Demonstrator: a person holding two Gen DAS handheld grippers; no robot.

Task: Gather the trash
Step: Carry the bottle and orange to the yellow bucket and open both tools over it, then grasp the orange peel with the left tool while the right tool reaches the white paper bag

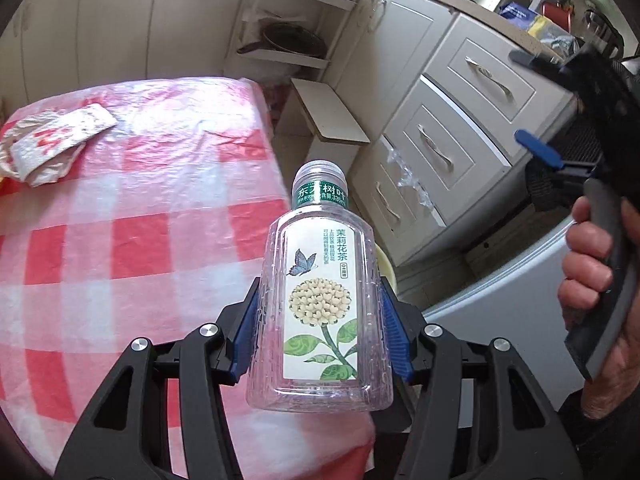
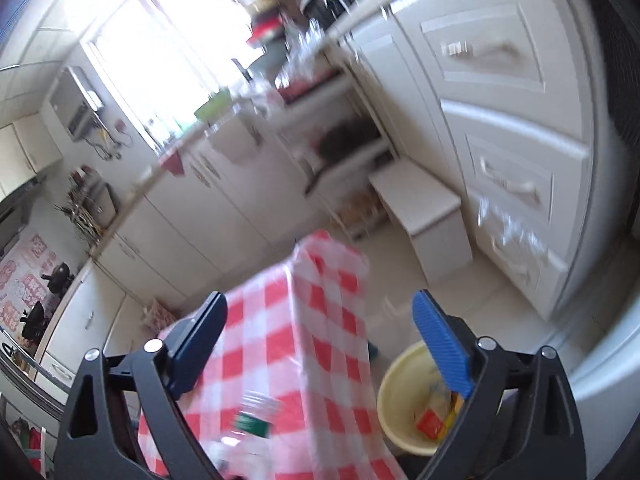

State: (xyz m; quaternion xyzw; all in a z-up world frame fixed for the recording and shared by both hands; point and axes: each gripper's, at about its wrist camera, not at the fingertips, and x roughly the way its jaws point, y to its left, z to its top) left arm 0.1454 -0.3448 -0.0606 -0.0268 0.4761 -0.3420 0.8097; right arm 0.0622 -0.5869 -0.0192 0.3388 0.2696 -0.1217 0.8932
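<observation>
Kitchen with red-white checked plastic tablecloth (image 1: 120,200); left gripper (image 1: 320,328) clamped on empty clear plastic tea bottle (image 1: 320,304) near the table's right edge, likely bound for the yellow round bin (image 2: 404,408) below; right gripper (image 2: 320,344) spread apart, empty

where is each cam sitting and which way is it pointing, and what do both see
Left wrist: sits on the left gripper, facing along its fingers over the checked table toward the drawers; it shows the clamped bottle, the right gripper and the person's hand.
Right wrist: sits on the open right gripper, tilted down at the table corner, the yellow bin and the kitchen counter; only its own fingers show.
Shared: table, bottle (blurred), drawers, white stool.
</observation>
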